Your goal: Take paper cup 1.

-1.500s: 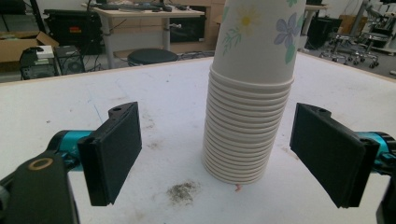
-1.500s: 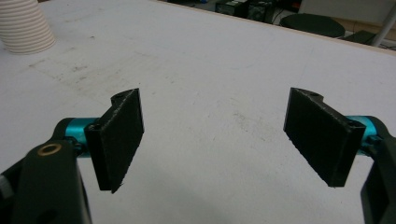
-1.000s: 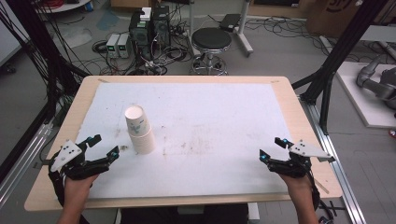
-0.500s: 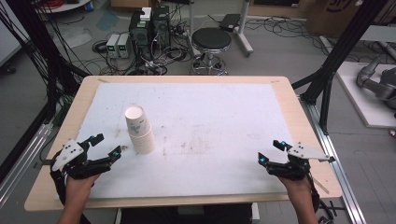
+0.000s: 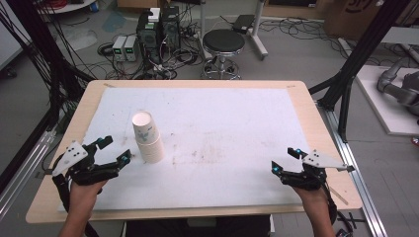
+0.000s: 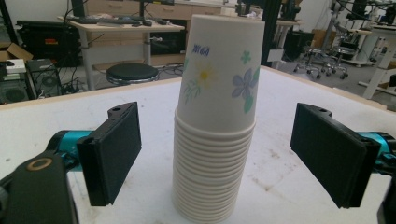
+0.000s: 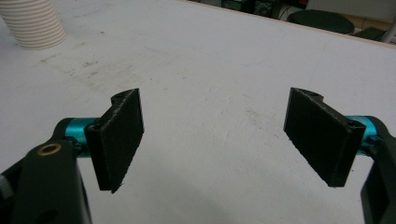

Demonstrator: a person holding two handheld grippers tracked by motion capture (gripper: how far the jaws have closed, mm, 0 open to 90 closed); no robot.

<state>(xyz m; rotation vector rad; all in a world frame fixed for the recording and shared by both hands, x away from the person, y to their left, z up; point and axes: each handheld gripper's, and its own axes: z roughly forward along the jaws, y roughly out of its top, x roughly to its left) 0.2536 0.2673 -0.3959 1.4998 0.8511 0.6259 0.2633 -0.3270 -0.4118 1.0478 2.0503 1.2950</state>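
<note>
So the bench is bare apart from my cup stack, upright at near left. My left gripper is spread wide just beside it; the right gripper idles spread, well apart. Next I'd probably ease in and pinch the top cup.

A stack of paper cups stands upside down on the white table top, left of centre in the high view. The top cup is white with printed flowers in yellow, blue and green; rims of the nested cups ring the lower half.
</note>
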